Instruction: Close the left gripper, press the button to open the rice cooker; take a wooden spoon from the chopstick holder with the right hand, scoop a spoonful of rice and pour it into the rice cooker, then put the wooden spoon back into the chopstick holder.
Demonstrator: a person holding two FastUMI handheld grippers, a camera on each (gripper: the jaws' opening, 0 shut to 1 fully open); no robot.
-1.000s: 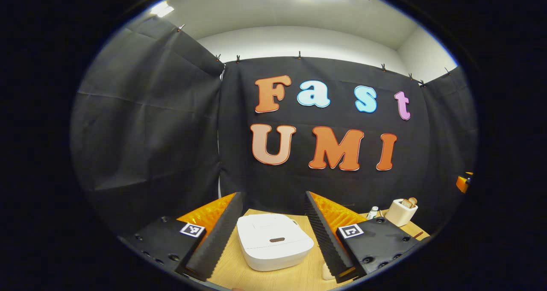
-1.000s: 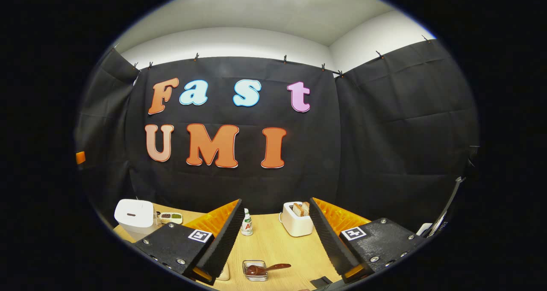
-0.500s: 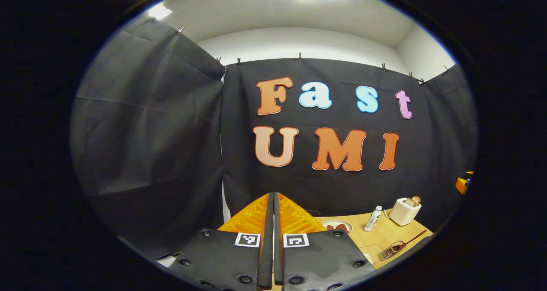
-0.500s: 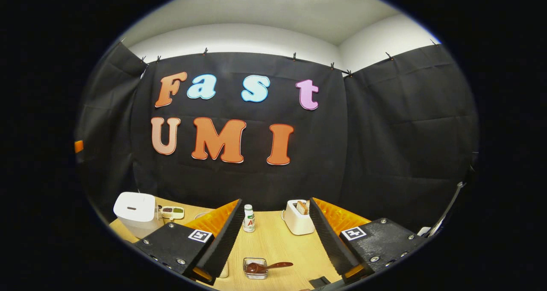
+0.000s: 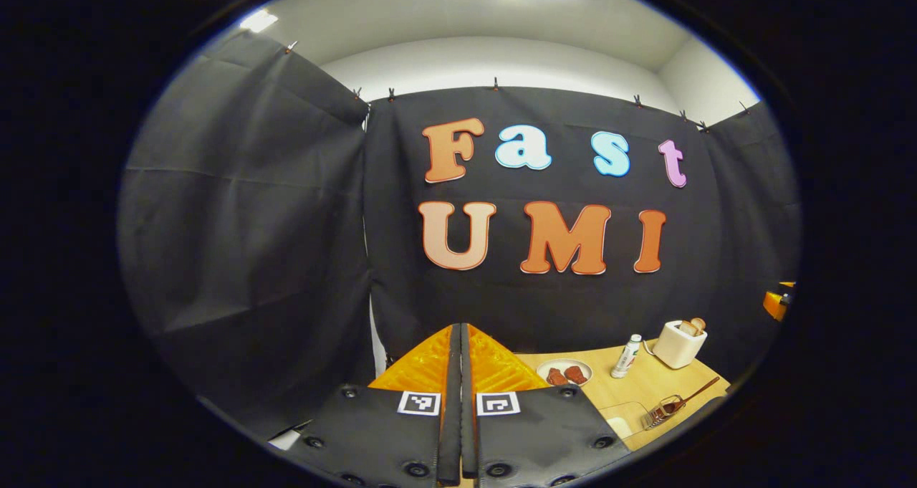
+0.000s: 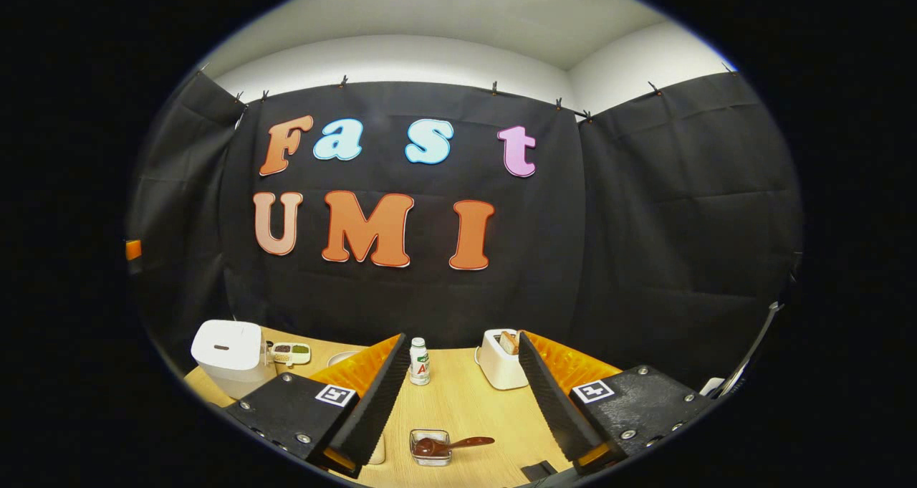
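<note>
The left tool (image 5: 460, 402) is sitting clenched, fingers pressed together with nothing between them, covering the bench (image 5: 645, 384) ahead of it. The right gripper view is showing the white rice cooker (image 6: 228, 353), lid down, at the bench's far left edge. The right tool (image 6: 462, 395) is hanging released, its fingers spread over bare wood, with a small bottle (image 6: 419, 361) and a toaster (image 6: 500, 359) beyond. A wooden spoon (image 6: 458, 444) is lying in a small clear dish (image 6: 430, 448) (contents hard to make out) just below that gap. The left gripper view is catching a plate (image 5: 564, 371) near the bottle.
</note>
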